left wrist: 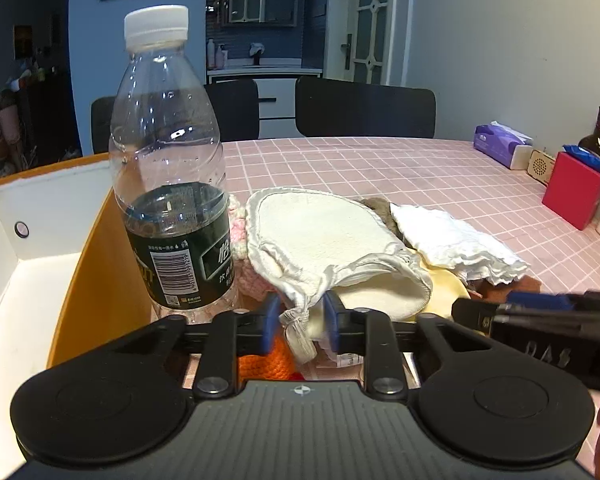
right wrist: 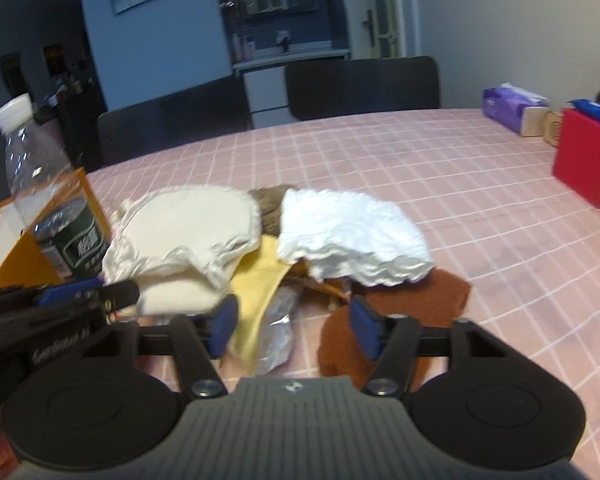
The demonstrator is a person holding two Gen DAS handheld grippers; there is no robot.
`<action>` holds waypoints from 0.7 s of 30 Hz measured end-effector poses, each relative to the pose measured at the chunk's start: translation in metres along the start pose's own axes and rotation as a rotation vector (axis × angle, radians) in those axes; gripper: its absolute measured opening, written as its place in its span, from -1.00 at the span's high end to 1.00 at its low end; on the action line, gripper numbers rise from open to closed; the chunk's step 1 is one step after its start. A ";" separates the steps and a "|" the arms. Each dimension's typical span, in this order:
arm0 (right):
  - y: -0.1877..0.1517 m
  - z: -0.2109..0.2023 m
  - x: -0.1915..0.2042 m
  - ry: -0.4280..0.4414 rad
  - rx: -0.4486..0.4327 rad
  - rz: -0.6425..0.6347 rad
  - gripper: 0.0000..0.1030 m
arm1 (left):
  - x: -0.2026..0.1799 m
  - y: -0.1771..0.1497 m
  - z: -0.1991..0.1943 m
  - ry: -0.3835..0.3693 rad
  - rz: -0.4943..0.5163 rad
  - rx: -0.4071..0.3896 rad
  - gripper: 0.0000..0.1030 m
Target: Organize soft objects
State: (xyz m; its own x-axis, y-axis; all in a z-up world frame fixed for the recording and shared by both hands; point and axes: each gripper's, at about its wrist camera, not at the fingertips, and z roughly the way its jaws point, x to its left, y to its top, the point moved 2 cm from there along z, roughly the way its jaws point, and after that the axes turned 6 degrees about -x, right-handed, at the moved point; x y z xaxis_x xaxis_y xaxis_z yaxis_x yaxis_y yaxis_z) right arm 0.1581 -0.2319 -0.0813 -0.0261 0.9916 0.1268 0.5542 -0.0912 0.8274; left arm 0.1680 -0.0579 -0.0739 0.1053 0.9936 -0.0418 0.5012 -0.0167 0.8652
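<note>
Surface: we see a pink grid-patterned tablecloth (right wrist: 440, 168) with dark chairs (left wrist: 364, 108) at 12 o'clock.
Pile: the soft things lie heaped mid-table; a cream satin-edged cloth mitt (left wrist: 324, 236) lies on top, with a white crinkled cloth (left wrist: 452, 236) touching it at 3 o'clock.
Left gripper (left wrist: 302, 318): we find its blue pads pinched on the mitt's gathered cuff.
Right gripper (right wrist: 294, 326): its jaws stand spread over a yellow cloth (right wrist: 260, 280) and a brown felt sheet (right wrist: 416, 300), touching neither.
Bottle: a clear plastic water bottle (left wrist: 168, 160) stands upright at 9 o'clock of the mitt.
Box: an orange-walled white-lined box (left wrist: 40, 240) sits just beside the bottle.
</note>
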 end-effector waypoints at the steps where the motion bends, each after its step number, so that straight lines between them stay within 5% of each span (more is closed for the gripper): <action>1: -0.001 0.003 0.002 0.008 0.007 -0.005 0.25 | 0.000 0.001 0.000 -0.007 -0.001 -0.003 0.59; 3: -0.004 0.005 0.005 0.027 0.013 -0.011 0.74 | 0.000 0.002 -0.003 -0.006 0.005 -0.021 0.64; 6: -0.004 0.005 0.008 0.036 0.006 -0.024 0.98 | -0.003 0.004 -0.014 -0.017 0.014 -0.052 0.70; 14: 0.004 -0.031 0.008 0.046 -0.073 -0.048 1.00 | -0.001 0.013 -0.073 -0.057 0.004 -0.117 0.73; 21: -0.011 -0.057 0.008 0.066 -0.037 -0.054 1.00 | -0.004 -0.010 -0.103 -0.116 0.050 -0.015 0.74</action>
State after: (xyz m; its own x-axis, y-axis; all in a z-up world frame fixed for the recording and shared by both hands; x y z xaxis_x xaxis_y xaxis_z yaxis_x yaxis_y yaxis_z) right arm 0.1043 -0.2286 -0.0587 -0.1103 0.9871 0.1165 0.5195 -0.0427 0.8534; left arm 0.0744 -0.0498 -0.0307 0.2292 0.9718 -0.0553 0.4800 -0.0634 0.8750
